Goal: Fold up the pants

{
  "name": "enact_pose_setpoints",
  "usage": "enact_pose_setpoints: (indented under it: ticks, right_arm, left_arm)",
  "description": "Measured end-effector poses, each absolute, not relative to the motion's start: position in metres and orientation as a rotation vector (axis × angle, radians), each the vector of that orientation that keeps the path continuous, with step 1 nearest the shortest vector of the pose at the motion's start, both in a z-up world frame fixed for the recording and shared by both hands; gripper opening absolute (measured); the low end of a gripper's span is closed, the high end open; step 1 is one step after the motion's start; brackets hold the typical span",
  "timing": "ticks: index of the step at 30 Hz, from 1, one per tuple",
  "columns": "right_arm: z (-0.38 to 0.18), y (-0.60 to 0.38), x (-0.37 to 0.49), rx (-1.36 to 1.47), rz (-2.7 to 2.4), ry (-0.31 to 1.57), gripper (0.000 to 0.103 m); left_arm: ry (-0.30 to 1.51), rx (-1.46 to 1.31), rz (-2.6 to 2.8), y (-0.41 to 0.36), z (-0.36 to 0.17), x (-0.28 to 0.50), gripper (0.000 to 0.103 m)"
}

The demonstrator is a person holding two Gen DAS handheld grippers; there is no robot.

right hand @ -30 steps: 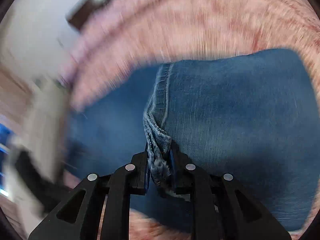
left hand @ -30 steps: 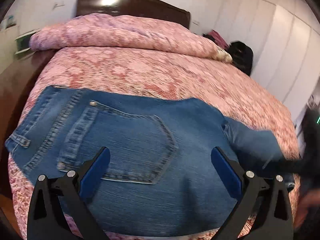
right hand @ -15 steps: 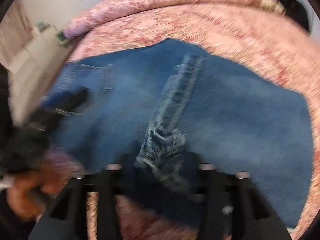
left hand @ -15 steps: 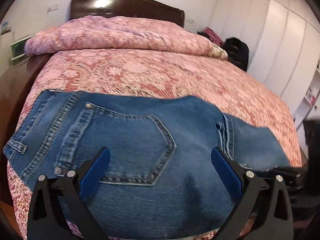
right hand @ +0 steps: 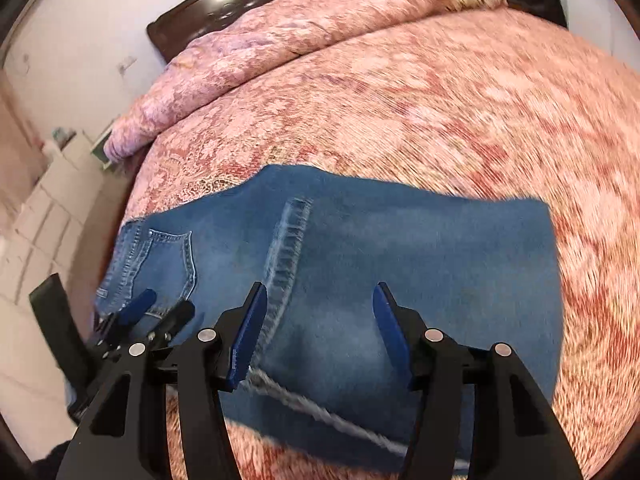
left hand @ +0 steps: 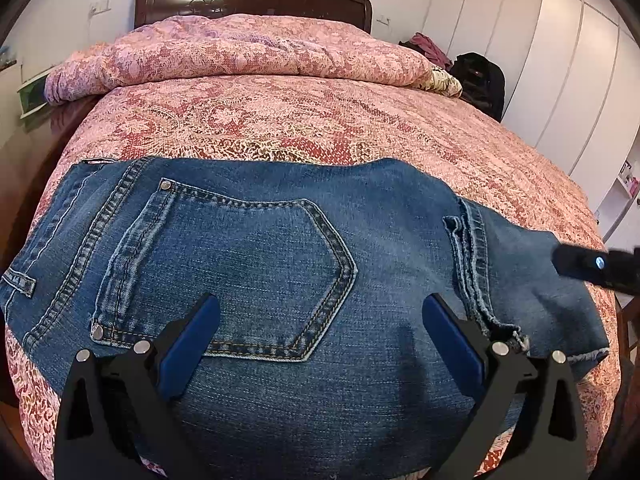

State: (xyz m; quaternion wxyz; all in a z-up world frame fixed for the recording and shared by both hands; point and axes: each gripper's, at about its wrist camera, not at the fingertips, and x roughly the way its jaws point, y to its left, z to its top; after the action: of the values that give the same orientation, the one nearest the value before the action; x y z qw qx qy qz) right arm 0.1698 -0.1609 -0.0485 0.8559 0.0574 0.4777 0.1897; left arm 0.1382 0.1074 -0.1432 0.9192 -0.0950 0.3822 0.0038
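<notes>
Two grippers hang over blue pants [left hand: 280, 256] lying folded flat on a pink bed [left hand: 320, 128]. Left gripper [left hand: 320, 336] at 6 o'clock, jaws wide, empty. Right gripper [right hand: 316, 336] jaws apart, holding nothing.

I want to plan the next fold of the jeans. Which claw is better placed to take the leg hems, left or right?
Right, probably. The right claw is open over the jeans beside the leg hems. The left claw, also open, hangs over the back pocket, nearer the waistband.
</notes>
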Motion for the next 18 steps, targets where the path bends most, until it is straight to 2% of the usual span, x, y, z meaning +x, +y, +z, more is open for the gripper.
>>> enact_pose_setpoints:
  ticks: [6,7,8,10,18]
  right_arm:
    - [-0.066,-0.122,0.18,-0.03,0.395,0.998,0.055]
    - [-0.074,-0.117,0.181,-0.053,0.389,1.018,0.058]
    - [-0.083,-0.112,0.182,-0.082,0.385,1.048,0.068]
    - [-0.102,-0.104,0.18,-0.15,0.385,1.059,0.074]
    - [-0.106,-0.105,0.182,-0.156,0.395,1.044,0.077]
  left_arm:
    - [0.798,-0.191,0.013,0.106,-0.145,0.14,0.101]
    - [0.799,-0.19,0.014,0.106,-0.145,0.141,0.101]
    - [0.8,-0.19,0.014,0.106,-0.145,0.141,0.101]
    - [0.802,-0.19,0.013,0.106,-0.145,0.141,0.101]
    - [0.802,-0.191,0.011,0.107,-0.145,0.141,0.101]
